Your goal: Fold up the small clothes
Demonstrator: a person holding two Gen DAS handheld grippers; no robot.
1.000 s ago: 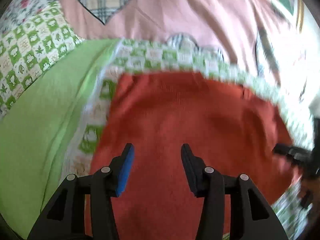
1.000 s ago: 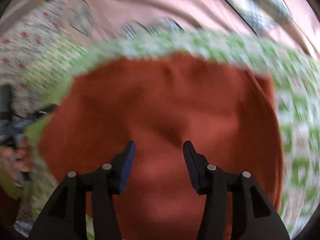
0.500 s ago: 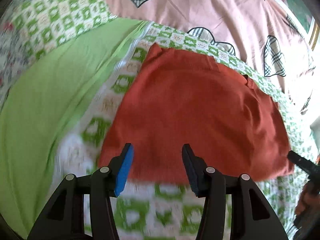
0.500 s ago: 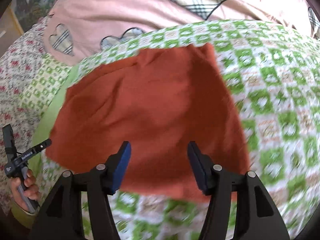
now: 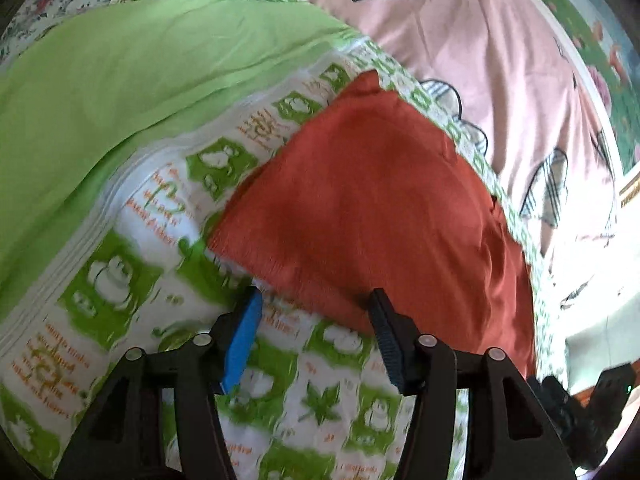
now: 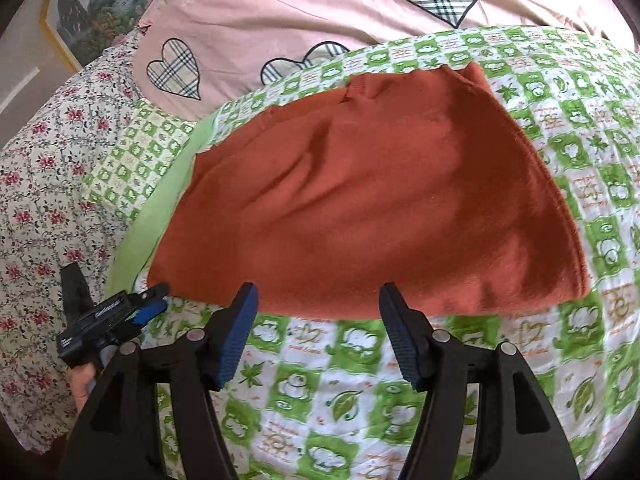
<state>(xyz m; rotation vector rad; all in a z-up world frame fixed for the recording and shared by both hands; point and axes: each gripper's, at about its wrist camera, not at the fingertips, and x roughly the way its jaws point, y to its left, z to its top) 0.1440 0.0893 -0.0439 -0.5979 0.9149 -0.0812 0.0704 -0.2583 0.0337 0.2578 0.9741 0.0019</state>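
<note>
Pulled back off the rust-red garment since a second ago; left gripper and right gripper fingers just widened, gaping, nothing between. Now over green-checked quilt on the bed, just short of the garment's near hem. Lying flat, folded. Beyond: green sheet, pink heart-patterned cover.
</note>
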